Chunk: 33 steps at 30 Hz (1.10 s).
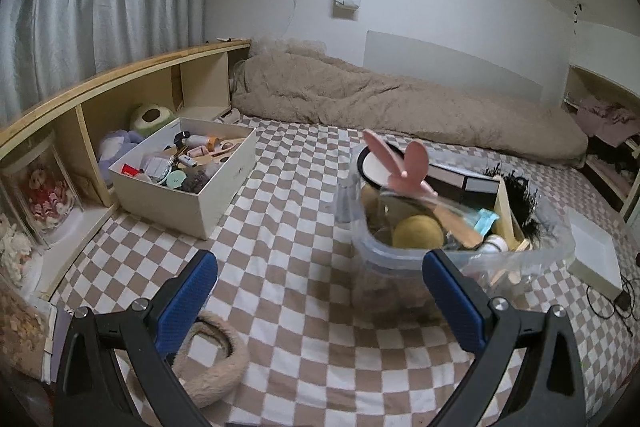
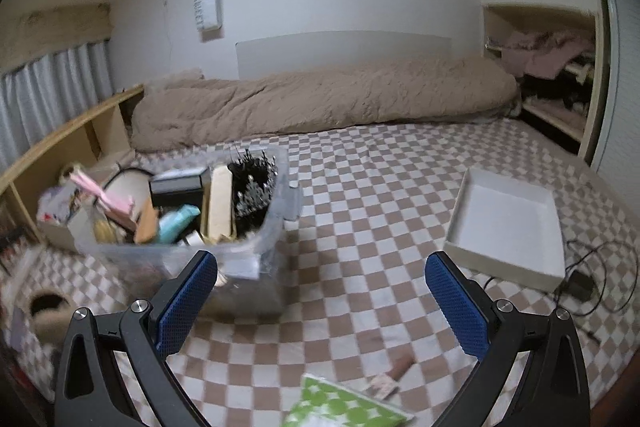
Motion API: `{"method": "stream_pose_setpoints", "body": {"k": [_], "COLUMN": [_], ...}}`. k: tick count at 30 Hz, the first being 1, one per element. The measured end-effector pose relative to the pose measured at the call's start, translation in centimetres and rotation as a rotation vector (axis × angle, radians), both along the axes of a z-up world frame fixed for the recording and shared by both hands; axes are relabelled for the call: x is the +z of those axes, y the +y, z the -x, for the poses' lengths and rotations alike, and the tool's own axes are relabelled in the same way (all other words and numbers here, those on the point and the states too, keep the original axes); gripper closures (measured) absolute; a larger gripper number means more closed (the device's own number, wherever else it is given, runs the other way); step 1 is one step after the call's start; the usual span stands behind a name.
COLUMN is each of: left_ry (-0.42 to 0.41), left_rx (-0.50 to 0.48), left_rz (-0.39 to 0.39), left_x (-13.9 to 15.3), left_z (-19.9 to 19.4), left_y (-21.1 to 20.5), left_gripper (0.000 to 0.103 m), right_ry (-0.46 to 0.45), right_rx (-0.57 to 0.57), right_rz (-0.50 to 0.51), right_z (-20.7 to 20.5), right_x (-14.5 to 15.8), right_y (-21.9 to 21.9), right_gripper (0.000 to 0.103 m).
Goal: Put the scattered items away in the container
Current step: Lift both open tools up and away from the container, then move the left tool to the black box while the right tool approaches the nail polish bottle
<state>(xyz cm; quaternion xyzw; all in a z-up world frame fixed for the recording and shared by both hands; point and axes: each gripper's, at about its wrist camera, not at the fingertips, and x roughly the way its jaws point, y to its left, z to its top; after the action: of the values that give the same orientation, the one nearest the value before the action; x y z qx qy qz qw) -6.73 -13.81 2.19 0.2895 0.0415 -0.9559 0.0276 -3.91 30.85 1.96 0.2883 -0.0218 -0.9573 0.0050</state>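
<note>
A clear plastic container (image 1: 384,259) (image 2: 264,227) full of small items stands on the checked bedspread. In it are a pink rabbit-eared mirror (image 1: 404,163), a yellow puff (image 1: 418,229), a palette and a black spiky piece (image 2: 254,183). My left gripper (image 1: 320,287) is open just before the container, nothing between its blue pads. A furry beige headband (image 1: 216,363) lies below its left finger. My right gripper (image 2: 322,287) is open over bare bedspread right of the container. A green-checked item (image 2: 344,407) and a small brown-handled item (image 2: 394,373) lie near the lower edge.
A cream box (image 1: 188,203) packed with cosmetics sits by the wooden shelf (image 1: 120,83) at left. A white box lid (image 2: 508,223) and a black charger with cable (image 2: 580,285) lie at right. A beige duvet (image 2: 320,99) runs along the far wall.
</note>
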Motion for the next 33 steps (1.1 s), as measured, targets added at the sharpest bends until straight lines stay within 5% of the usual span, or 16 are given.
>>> {"method": "stream_pose_setpoints", "body": {"k": [12,22,33], "left_ry": [-0.137,-0.293,-0.534], "left_rx": [0.037,0.058,-0.004], "left_rz": [-0.034,-0.093,-0.265], "left_x": [-3.8,-9.0,-15.1], "left_z": [-2.4,-5.4,-7.9], "left_y": [-6.6,-10.1,-11.2], "left_gripper": [0.0,0.0,0.0], "right_ry": [-0.12,-0.363,-0.555], "right_rx": [-0.027,-0.069,-0.153], "right_rz": [-0.182,-0.219,-0.302], "right_z": [0.6,2.3,3.8], "right_x": [-6.7,-13.2,-18.4], "right_y": [2.1,6.2,10.2], "right_gripper": [0.0,0.0,0.0]}}
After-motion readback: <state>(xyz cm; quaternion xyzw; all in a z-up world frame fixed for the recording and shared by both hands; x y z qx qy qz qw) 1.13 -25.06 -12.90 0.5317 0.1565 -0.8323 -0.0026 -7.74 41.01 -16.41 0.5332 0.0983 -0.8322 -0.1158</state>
